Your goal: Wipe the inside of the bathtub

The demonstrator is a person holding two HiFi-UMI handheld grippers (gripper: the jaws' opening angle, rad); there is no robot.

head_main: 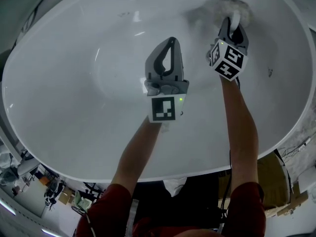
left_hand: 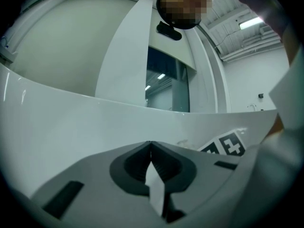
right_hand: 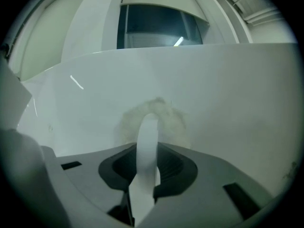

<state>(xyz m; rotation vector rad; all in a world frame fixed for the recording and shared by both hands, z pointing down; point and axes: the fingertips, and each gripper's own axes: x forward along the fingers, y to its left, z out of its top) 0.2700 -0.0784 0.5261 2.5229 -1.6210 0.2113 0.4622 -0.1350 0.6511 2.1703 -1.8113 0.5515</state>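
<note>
The white oval bathtub (head_main: 74, 107) fills the head view. My right gripper (head_main: 233, 27) is low against the far inner wall, shut on the white loop handle (right_hand: 148, 137) of a fluffy grey-white wiping pad (head_main: 222, 8). The pad (right_hand: 173, 120) presses flat on the tub wall (right_hand: 237, 89). My left gripper (head_main: 166, 58) hovers over the middle of the basin, left of the right one, its jaws shut with nothing seen gripped at the tips. In the left gripper view the left gripper (left_hand: 151, 145) points at the tub wall (left_hand: 71, 127), apart from it.
The right gripper's marker cube (left_hand: 223, 146) shows in the left gripper view. A small dark mark (head_main: 270, 73) sits on the right inner wall. Cluttered floor (head_main: 29, 177) lies beyond the near rim at the left, cardboard boxes (head_main: 276, 177) at the right.
</note>
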